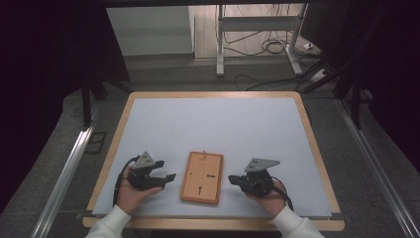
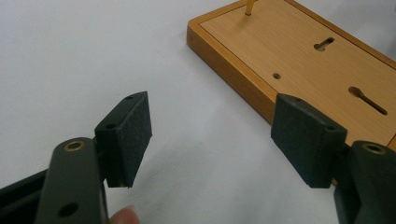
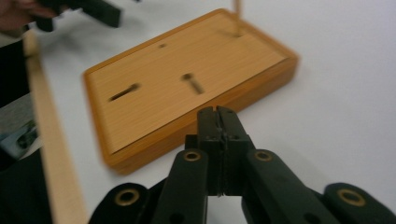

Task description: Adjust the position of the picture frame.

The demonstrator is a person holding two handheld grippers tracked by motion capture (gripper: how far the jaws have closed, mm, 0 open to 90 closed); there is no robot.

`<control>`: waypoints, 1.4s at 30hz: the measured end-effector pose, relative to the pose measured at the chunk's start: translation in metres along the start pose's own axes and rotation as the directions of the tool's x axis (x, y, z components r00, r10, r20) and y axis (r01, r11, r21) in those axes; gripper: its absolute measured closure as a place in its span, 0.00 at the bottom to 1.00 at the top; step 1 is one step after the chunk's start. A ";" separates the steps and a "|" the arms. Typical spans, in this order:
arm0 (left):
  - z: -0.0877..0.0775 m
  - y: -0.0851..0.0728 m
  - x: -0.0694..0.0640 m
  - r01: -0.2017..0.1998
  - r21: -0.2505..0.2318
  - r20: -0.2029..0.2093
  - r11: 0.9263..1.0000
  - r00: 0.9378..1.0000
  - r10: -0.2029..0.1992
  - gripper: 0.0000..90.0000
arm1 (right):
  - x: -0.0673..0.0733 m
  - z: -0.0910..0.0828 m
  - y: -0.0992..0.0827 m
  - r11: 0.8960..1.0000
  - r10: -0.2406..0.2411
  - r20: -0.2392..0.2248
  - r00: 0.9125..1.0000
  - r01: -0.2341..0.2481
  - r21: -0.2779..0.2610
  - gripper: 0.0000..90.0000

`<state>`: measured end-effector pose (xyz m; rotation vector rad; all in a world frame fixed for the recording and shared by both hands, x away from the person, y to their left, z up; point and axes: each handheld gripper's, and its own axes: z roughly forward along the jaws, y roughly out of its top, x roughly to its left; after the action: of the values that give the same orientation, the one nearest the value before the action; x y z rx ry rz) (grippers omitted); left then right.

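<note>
While the board (image 1: 201,178) lay between both grippers, long axis running near–far, left gripper (image 1: 167,179) sat open beside it — right gripper (image 1: 233,178) shut, empty, about equally close.

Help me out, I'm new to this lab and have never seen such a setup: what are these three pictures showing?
A person sits at a table and holds a hand-operated gripper in each hand. The high view looks down from above; the other two pictures come from cameras riding on each gripper. The left gripper has its fingers spread open and empty. The right gripper has its fingers pressed together, holding nothing. Between them lies a wooden board with keyhole slots and a small peg standing at its far end. Neither gripper touches it.
</note>
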<state>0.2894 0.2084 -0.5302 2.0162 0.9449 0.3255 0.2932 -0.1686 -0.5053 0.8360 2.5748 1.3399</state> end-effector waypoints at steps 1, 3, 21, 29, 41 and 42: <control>0.000 0.000 0.000 0.000 -0.001 0.000 1.000 1.000 0.000 0.32 | 0.004 0.000 -0.001 1.000 -0.011 -0.009 1.000 0.011 0.005 1.00; 0.000 0.000 0.000 -0.001 0.000 0.000 1.000 1.000 0.001 0.32 | 0.011 0.001 -0.001 0.999 -0.036 -0.024 0.999 0.036 0.014 1.00; 0.002 -0.001 -0.001 -0.011 0.016 0.008 1.000 1.000 0.011 0.32 | 0.065 0.040 -0.010 0.964 -0.203 -0.150 0.968 0.224 0.143 1.00; 0.002 -0.001 -0.001 -0.014 0.017 0.007 1.000 1.000 0.013 0.32 | 0.065 0.041 -0.009 0.958 -0.226 -0.146 0.963 0.247 0.147 1.00; 0.003 -0.001 -0.001 -0.016 0.020 0.013 1.000 1.000 0.016 0.32 | 0.050 0.035 -0.008 0.966 -0.202 -0.105 0.974 0.216 0.141 1.00; 0.003 -0.001 -0.001 -0.016 0.020 0.013 1.000 1.000 0.015 0.32 | 0.049 0.034 -0.007 0.967 -0.201 -0.103 0.974 0.214 0.136 1.00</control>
<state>0.2897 0.2059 -0.5325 2.0427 0.9282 0.3120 0.2609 -0.1222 -0.5242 0.5160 2.7655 1.1652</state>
